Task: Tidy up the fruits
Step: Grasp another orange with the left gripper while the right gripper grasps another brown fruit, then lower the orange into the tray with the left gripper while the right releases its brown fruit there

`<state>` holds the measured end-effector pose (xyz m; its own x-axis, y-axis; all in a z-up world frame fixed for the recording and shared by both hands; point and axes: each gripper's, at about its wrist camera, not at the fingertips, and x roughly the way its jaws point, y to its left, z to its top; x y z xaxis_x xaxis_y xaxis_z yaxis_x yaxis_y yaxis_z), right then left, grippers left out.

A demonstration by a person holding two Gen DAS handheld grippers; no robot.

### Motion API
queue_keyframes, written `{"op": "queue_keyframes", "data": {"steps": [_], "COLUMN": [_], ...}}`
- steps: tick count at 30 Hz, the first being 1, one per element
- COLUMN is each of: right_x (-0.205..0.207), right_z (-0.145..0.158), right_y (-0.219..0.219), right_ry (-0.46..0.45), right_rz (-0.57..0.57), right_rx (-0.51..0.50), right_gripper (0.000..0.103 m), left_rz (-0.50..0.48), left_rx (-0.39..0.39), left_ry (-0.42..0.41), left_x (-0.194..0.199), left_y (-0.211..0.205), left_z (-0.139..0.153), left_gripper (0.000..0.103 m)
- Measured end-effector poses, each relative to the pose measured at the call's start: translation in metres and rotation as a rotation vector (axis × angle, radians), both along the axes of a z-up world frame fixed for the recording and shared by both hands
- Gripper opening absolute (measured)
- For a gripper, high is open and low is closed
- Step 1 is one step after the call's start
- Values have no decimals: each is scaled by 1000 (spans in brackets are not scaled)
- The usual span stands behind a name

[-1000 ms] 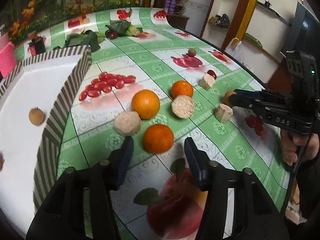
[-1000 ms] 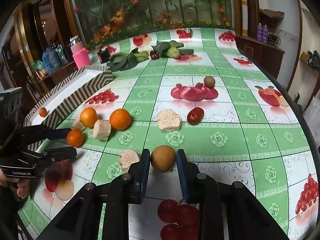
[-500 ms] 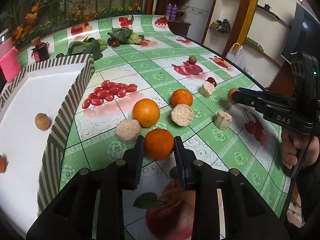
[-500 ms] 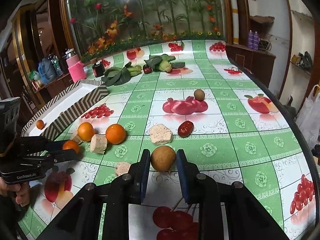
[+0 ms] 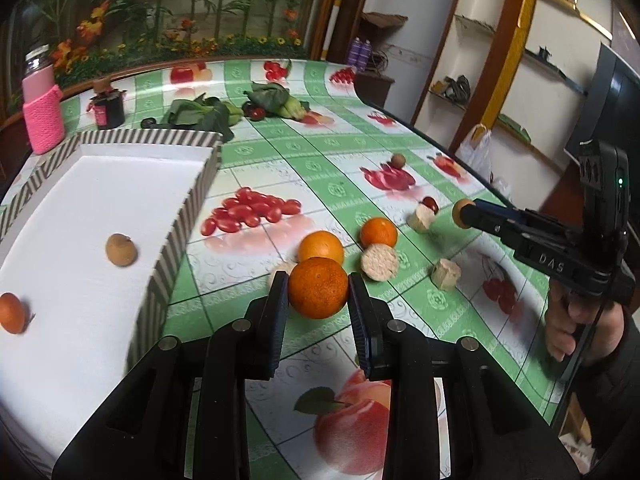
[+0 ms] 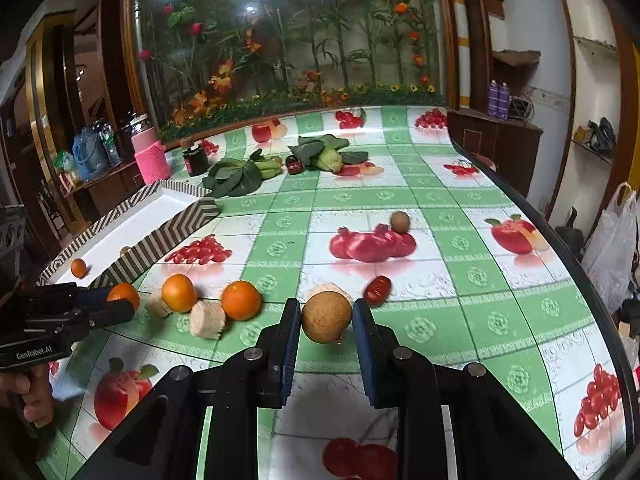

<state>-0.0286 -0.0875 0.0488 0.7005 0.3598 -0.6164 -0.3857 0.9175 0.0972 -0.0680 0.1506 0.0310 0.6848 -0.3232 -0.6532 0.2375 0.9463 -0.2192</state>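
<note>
The left gripper is closed on an orange, its two pads pressing the fruit from both sides, and holds it above the fruit-print tablecloth, just beside the striped white tray. In this tray lie a brown longan and one small orange fruit. The right gripper grips a round brown fruit between its pads, while two more oranges and pale cut pieces lie on the cloth.
</note>
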Motion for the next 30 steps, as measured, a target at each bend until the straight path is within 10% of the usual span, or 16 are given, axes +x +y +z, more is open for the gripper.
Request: {"op": "queue_keyframes", "data": {"steps": [30], "right_x": [-5], "right_z": [28], "right_y": [157], "right_ry": [-88], "right_rz": [279], "right_rx": [-3], "right_gripper": [26], "left_rz": [314], "left_rx": [-105], "left_ry": [-39], "left_x": [-24], "left_y": [113], "left_z": [8], "left_gripper": [28]}}
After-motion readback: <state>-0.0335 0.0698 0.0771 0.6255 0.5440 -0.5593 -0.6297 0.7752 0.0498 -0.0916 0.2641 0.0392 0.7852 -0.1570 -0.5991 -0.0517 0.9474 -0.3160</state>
